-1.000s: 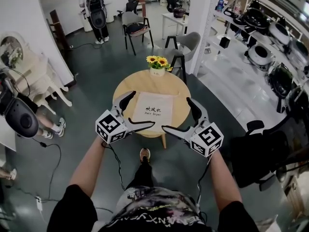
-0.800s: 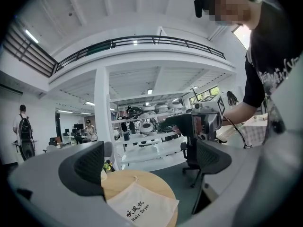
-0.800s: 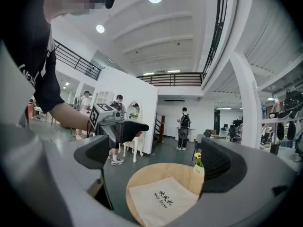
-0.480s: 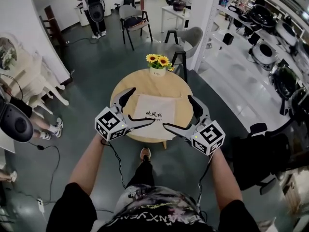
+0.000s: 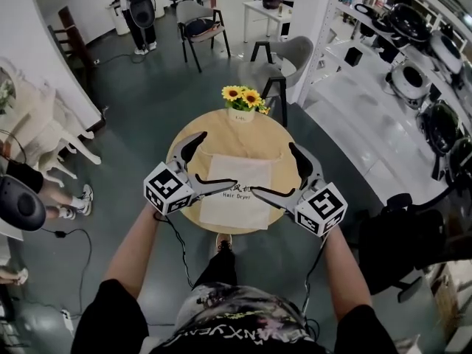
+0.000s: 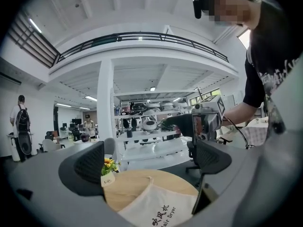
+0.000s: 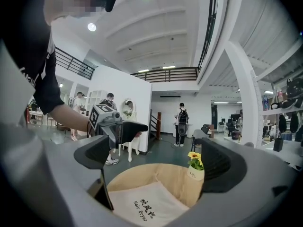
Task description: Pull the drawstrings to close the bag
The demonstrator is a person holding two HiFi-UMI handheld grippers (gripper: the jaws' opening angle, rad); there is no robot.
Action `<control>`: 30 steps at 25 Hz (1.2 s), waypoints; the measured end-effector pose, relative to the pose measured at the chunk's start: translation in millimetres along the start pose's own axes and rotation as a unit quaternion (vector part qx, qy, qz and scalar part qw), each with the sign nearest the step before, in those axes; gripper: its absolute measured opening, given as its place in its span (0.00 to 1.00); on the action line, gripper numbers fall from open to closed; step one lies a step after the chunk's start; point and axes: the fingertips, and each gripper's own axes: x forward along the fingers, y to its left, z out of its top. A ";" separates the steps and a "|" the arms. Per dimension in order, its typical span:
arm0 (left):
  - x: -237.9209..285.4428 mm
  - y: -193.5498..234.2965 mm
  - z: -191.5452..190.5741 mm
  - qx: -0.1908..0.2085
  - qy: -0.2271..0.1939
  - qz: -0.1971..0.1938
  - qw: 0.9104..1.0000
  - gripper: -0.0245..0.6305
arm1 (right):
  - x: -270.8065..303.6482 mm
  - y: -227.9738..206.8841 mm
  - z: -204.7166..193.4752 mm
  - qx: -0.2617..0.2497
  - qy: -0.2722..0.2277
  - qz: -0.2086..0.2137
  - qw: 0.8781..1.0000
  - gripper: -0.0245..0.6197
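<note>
Head view shows both tools further forward over the round counter (image 5: 221,127) than one second ago. Then they hung in front of its near edge. Now the left hand-held gripper (image 5: 218,161) and the right hand-held gripper (image 5: 273,168) stand above the two sides of the bag (image 5: 237,172), and their lower jaws cross its printed line in the middle of the frame.

The bag lies flat on the near half of the counter and hangs a little over the near edge, as before. The pot of sunflowers (image 5: 241,109) stands at the far edge, apart from the bag.

Each gripper view shows its jaws wide apart with nothing between them; only the bag and the counter are seen below.

I judge that this is the approach step: nothing is taken yet and the bag is not yet closed. The drawstrings are too small to make out, so which end must be gripped I cannot tell.
</note>
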 end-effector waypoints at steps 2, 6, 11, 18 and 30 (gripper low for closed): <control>4.4 13.4 -2.3 -0.002 0.000 -0.003 1.000 0.93 | 10.5 -9.9 -0.7 0.003 0.003 -0.002 1.000 0.95; 11.7 40.2 -7.9 -0.008 0.001 -0.007 1.000 0.93 | 30.2 -28.7 -1.9 0.011 0.006 -0.010 1.000 0.95; 19.2 73.1 -10.9 -0.013 -0.001 -0.009 1.000 0.93 | 52.9 -51.4 2.0 0.015 0.007 -0.020 1.000 0.95; 29.1 115.8 -14.7 -0.023 -0.001 -0.013 1.000 0.93 | 82.4 -82.9 9.3 0.018 0.010 -0.035 0.999 0.95; 47.2 170.1 -26.1 -0.036 0.002 -0.037 0.999 0.93 | 119.8 -116.6 1.7 0.020 0.038 -0.061 0.997 0.95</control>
